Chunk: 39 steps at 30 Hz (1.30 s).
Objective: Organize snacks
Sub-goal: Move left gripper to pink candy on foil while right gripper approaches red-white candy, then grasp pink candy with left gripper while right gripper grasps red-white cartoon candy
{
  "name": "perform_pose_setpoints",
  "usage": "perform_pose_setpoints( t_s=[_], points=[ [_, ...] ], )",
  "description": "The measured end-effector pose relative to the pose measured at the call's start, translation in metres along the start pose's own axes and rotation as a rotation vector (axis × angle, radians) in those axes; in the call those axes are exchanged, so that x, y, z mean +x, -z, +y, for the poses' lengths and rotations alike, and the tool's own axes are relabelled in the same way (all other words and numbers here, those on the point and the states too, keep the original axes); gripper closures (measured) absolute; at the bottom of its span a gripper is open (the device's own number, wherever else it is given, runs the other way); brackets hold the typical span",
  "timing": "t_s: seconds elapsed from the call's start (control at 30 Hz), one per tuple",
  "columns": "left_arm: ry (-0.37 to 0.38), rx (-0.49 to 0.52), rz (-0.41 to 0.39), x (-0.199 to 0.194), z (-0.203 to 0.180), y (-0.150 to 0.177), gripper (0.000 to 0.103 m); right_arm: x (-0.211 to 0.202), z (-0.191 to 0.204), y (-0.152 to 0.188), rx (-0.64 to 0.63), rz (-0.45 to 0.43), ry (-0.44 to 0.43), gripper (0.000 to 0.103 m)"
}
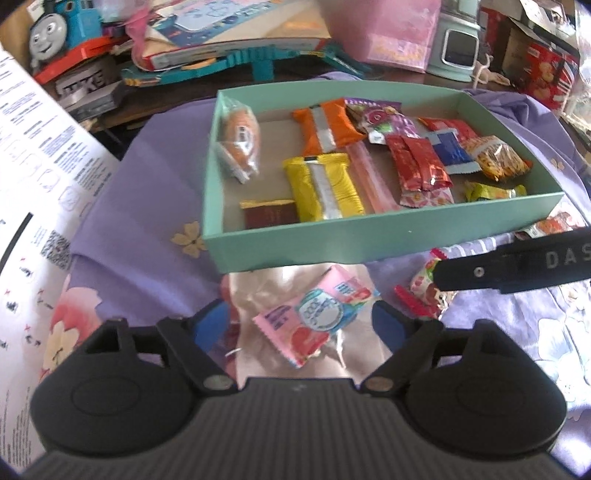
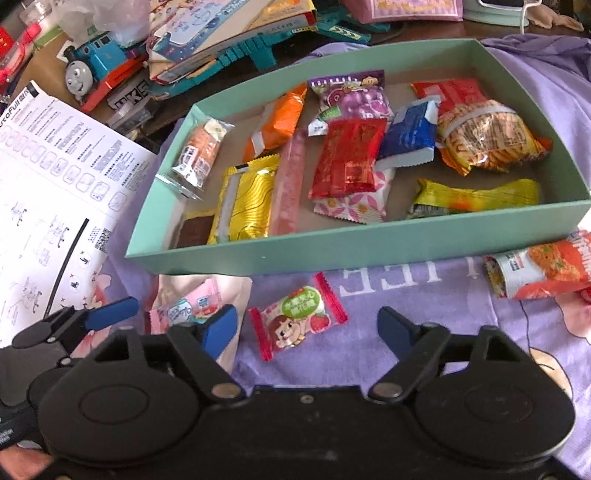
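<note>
A mint green box holds several wrapped snacks. In front of it a pink snack packet lies on a cream pouch. My left gripper is open and straddles the packet, its blue pads apart from it. In the right wrist view a strawberry candy with red ends lies on the cloth between the pads of my open right gripper, which do not touch it. An orange noodle pack lies outside the box at the right.
The purple floral cloth covers the table. A printed instruction sheet lies at the left. Behind the box are a toy train, stacked books, a pink bag and a red biscuit box.
</note>
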<state>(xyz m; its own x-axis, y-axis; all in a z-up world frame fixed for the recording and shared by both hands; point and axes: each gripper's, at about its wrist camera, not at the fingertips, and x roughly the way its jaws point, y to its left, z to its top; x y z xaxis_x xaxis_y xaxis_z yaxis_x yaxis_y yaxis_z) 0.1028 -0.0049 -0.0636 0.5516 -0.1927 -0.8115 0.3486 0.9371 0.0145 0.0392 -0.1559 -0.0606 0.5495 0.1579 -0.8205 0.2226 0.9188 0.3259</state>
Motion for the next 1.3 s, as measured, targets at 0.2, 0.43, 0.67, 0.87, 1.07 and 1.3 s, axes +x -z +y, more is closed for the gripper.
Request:
perform_pose_setpoints(
  t_s=[0.2,0.43,0.67,0.87,1.07,1.3],
  points=[
    [0.018,0.003,-0.002,0.008,0.001,0.001,0.045,0.006,0.001,0.002,0.0,0.003,0.006,0.027],
    [0.065,-0.088,-0.001,0.007,0.02,0.002,0.05,0.019,0.016,0.004,-0.051,0.024,0.015,0.028],
    [0.075,-0.088,0.005,0.008,0.024,0.001,0.05,0.023,0.022,0.001,-0.085,0.012,0.035,0.032],
    [0.062,-0.085,-0.002,0.007,0.022,0.002,0.05,0.027,0.027,0.001,-0.141,0.006,0.059,0.032],
    [0.052,-0.099,0.0,0.006,0.023,0.002,0.056,0.026,0.027,0.003,-0.169,0.004,0.063,0.034],
    [0.033,-0.122,0.006,0.002,0.024,0.002,0.06,0.021,0.026,0.005,-0.207,-0.002,0.065,0.053]
  ],
)
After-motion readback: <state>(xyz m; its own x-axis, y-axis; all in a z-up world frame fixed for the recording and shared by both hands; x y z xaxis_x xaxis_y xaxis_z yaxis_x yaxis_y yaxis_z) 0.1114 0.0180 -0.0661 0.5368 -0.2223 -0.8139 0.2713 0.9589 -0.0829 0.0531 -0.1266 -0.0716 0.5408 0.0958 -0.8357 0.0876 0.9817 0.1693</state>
